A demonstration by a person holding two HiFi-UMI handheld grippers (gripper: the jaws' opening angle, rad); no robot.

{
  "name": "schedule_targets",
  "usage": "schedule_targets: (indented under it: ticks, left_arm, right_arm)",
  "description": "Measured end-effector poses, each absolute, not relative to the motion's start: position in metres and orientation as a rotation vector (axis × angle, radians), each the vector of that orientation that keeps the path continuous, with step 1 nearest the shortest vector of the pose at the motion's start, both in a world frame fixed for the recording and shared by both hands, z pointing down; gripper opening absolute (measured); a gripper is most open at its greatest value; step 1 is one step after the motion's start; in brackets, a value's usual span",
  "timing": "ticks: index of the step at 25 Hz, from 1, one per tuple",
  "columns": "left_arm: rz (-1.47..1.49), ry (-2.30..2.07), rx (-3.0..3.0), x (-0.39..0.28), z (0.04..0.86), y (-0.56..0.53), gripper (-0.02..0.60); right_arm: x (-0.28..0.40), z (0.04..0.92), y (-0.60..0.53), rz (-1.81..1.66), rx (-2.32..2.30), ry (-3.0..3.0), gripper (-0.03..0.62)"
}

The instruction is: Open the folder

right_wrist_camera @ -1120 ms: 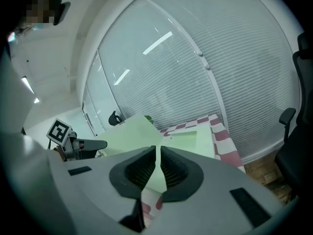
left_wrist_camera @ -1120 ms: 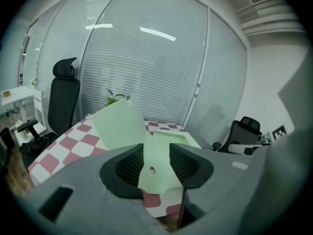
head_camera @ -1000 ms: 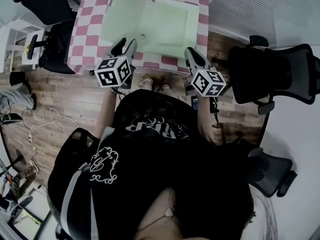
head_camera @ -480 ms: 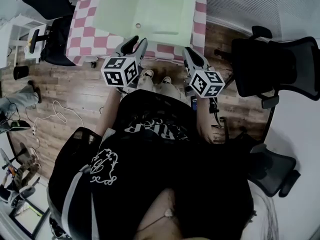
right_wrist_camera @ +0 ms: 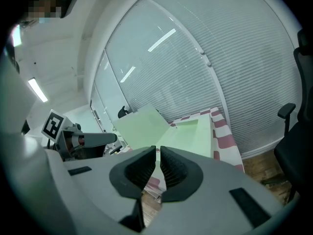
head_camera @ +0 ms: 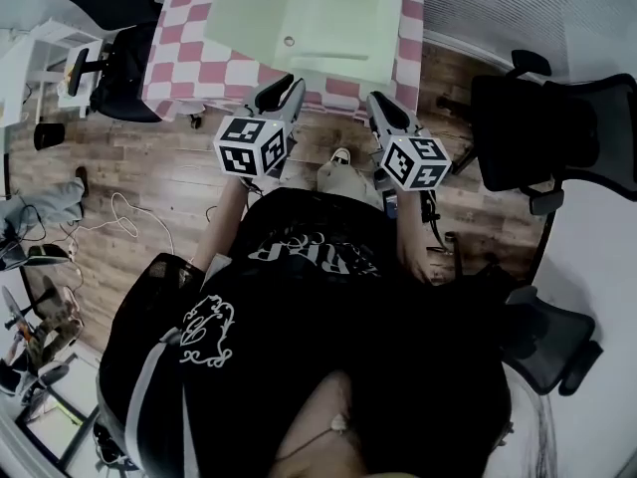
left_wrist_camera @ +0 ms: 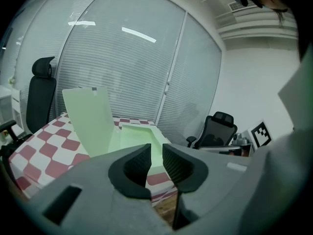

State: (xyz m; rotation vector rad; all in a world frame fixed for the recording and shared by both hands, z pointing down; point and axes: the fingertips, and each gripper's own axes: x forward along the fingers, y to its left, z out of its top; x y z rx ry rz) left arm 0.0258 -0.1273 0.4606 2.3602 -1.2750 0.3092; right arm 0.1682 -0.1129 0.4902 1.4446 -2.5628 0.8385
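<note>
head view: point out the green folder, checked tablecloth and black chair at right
green folder point(head_camera: 343, 18), head view, its flat right half
checked tablecloth point(head_camera: 184, 63), head view, bare part left of folder
black office chair point(head_camera: 518, 127), head view, its seat

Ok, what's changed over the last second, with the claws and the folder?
Both claws have pulled back from over the checkered table to its near edge. The left claw also shifted toward the right claw, and its jaws have just been closing with nothing between them. Nothing was grabbed or released. The green folder stays open on the table.
</note>
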Motion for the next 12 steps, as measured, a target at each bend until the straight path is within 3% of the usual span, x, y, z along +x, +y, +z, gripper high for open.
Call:
schedule_targets:
  ticks: [3, 12]
  left_arm:
    - [0.288, -1.244, 2.383, 0.017, 0.458, -0.114, 0.057]
    - [0.206, -1.157, 2.427, -0.023, 0.442, -0.042, 0.054]
  right_arm:
    - [0.153, 0.483, -0.105, 0.793, 1.433, -2.566, 0.029]
    - [0.084, 0.459, -0.045, 0.709, 1.421, -2.596, 0.029]
